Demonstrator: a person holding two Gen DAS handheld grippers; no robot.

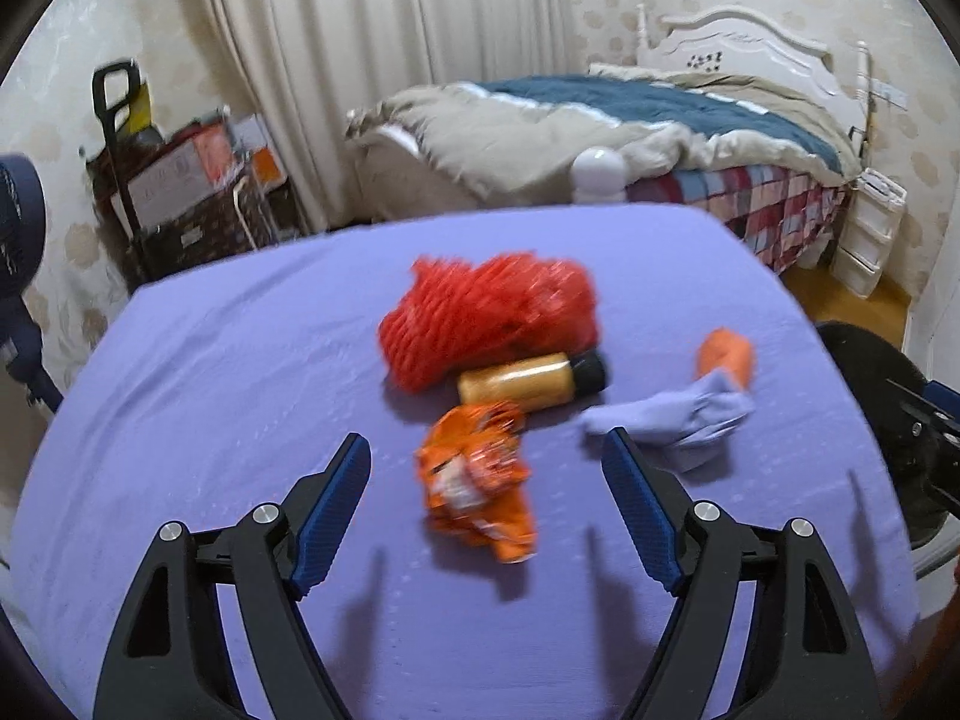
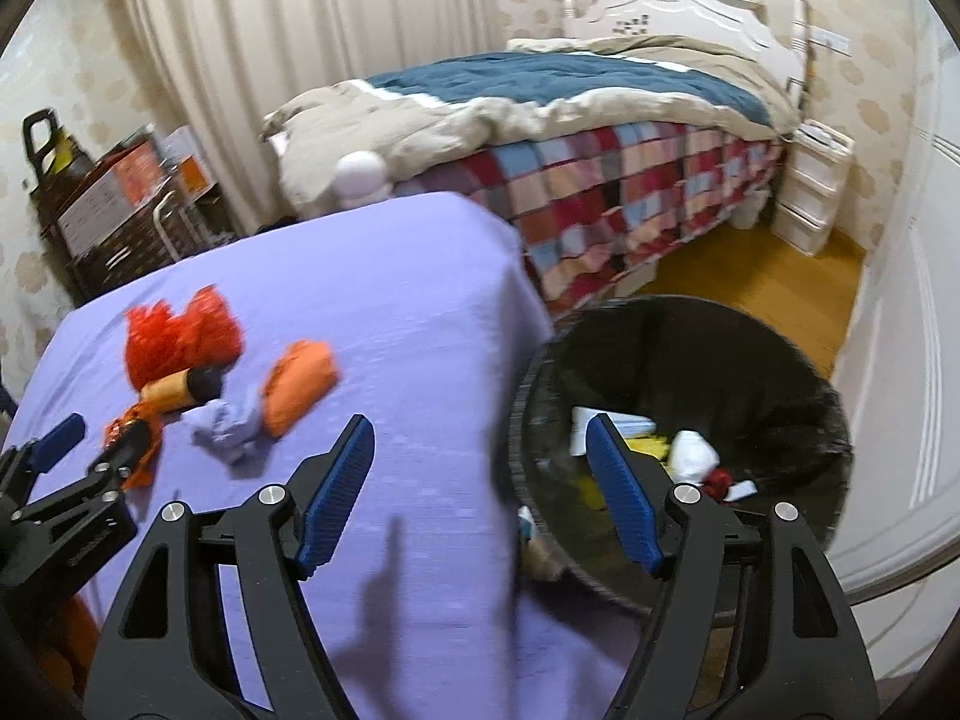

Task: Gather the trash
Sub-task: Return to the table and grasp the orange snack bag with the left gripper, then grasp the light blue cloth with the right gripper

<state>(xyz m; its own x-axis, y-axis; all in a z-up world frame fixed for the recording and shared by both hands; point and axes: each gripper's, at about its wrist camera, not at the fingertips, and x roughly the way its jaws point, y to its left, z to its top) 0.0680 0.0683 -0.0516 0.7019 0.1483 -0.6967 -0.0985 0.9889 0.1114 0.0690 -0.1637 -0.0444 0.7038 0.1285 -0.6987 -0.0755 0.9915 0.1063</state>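
Left gripper [image 1: 486, 456]: fingers spread wide above the purple-covered table [image 1: 240, 360], holding nothing; the crumpled orange snack wrapper [image 1: 477, 480] lies on the cloth between the two fingertips, and contact cannot be judged.
Right gripper [image 2: 480, 438]: fingers spread wide and empty, straddling the table edge, the left fingertip over the cloth and the right one over the black bin [image 2: 750, 348].
Trash on table: red mesh bag [image 1: 489, 315] farthest back; yellow bottle with black cap [image 1: 528, 384] lying on its side just in front of it and touching it; wrapper nearest the left gripper; lilac cloth wad [image 1: 678, 420] to the right, with an orange pouch [image 1: 723, 357] just behind it.
Seen only from right wrist: the bin's inside, standing on the floor just beside the table and holding white, yellow and red scraps [image 2: 696, 456]; also the left gripper from outside, low at the frame's left.
Seen only from left wrist: dark fan [image 1: 18, 222] at far left.
Surroundings: bed with blue and beige quilt [image 1: 630, 114], curtain [image 1: 384, 30], stacked boxes [image 1: 180, 192], white drawer unit [image 2: 810, 192].
Obstruction: a white rounded object [image 1: 597, 177] rises behind the table's far edge.
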